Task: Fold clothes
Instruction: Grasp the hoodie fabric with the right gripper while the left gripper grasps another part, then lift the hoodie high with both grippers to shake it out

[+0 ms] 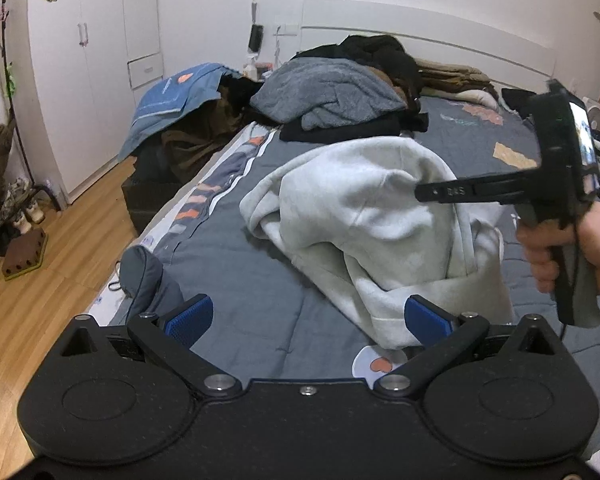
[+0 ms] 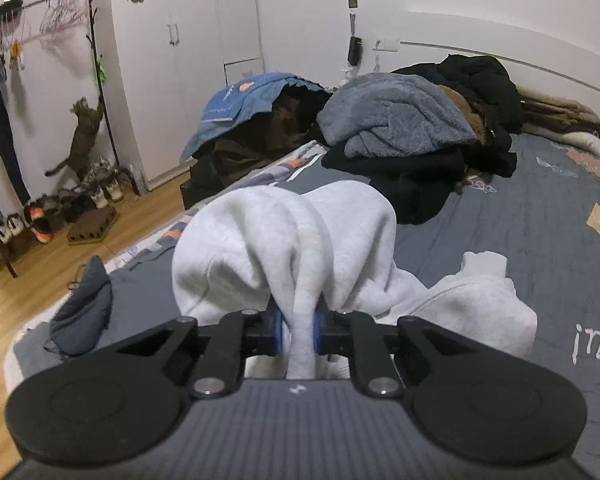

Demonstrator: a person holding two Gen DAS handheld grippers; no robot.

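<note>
the right gripper (image 2: 298, 330) is pinching a bunched fold of the hoodie (image 1: 364, 216), lifting it off the bed (image 1: 236, 276) so the rest is hanging loose. the left gripper (image 1: 308, 320) is spread wide just beside the hem, probably lining up for a second grab.

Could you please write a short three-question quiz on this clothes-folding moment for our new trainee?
1. True or false: the right gripper has its jaws shut on the light grey sweatshirt.
2. Are the left gripper jaws open or shut?
3. What lies under the sweatshirt: (a) wooden floor, (b) grey bedspread, (c) a chair?

Key: 1 true; 2 open; 3 b.
</note>
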